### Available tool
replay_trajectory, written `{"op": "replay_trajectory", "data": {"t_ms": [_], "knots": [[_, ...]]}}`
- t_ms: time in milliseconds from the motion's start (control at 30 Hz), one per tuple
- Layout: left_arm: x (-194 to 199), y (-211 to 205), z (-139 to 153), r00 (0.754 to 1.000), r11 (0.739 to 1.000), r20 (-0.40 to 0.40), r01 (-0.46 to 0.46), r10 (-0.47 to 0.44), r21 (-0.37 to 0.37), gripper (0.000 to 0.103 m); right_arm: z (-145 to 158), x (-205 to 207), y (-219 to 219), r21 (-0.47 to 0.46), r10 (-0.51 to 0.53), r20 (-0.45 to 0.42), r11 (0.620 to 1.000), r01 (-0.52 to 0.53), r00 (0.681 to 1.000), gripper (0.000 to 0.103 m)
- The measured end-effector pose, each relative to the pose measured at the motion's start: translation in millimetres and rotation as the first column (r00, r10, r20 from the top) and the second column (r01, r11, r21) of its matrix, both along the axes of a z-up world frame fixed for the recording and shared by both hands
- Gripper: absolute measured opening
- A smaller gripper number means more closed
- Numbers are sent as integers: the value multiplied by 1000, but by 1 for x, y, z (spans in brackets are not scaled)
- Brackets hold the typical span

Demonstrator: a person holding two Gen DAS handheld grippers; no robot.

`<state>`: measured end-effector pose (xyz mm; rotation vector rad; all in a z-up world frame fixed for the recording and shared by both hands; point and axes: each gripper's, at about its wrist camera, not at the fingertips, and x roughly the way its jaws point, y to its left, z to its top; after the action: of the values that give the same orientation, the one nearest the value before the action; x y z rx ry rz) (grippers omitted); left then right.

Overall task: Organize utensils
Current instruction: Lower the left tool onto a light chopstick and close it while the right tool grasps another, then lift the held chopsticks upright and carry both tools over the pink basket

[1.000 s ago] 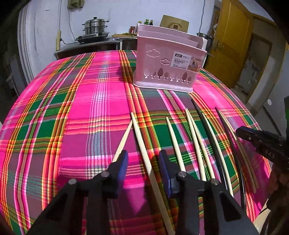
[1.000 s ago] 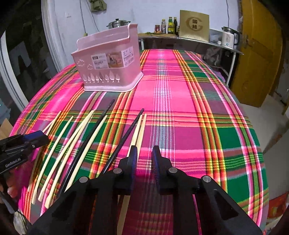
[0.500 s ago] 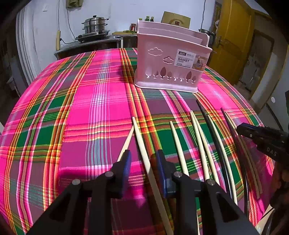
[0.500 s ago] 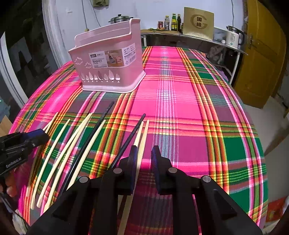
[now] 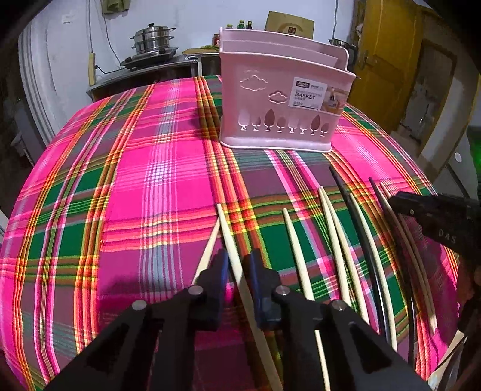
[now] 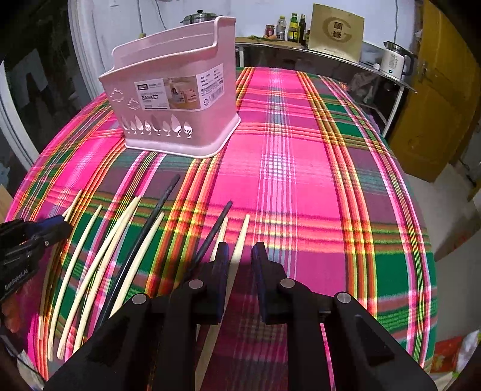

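Several cream chopsticks and two black chopsticks (image 6: 156, 210) lie side by side on the plaid tablecloth (image 5: 144, 186). A pink utensil basket (image 5: 279, 120) (image 6: 174, 120) stands upright behind them. My left gripper (image 5: 239, 255) is low over the cloth. Its jaws are closing on either side of one cream chopstick (image 5: 227, 228), with a thin gap still showing. A second cream stick crosses under its left finger. My right gripper (image 6: 240, 249) stands narrowly open around another cream chopstick (image 6: 242, 231) that rests on the cloth. Each gripper shows at the edge of the other's view.
The round table drops away on all sides. Behind it stand a counter with a steel steamer pot (image 5: 153, 39), bottles (image 6: 296, 27) and a white kettle (image 6: 393, 61). A yellow door (image 6: 436, 105) is at the right.
My left gripper's jaws have narrowed around the cream chopstick. Both grippers have crept forward over the cloth, so the basket looks larger. The right jaws keep the same width.
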<state>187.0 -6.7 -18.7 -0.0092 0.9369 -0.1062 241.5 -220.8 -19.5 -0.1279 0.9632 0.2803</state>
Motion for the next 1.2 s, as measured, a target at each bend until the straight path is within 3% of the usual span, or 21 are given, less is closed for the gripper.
{"op": "replay_trajectory", "data": {"t_ms": [133,467,1200], "knots": [[2,-3,1,1000,1000,-16,21,-22,-18,9,0,6,2,1,6,-11,1000,-6,1000,8],[-4,-1,14,998,994,0,60,-60,-92,7,19,-7,-1,67,16,29,998,-18,999,6],[-39,7,122,966,984,236,138,-107,-116,7,117,-52,-1,169,42,266,982,-89,963,6]]}}
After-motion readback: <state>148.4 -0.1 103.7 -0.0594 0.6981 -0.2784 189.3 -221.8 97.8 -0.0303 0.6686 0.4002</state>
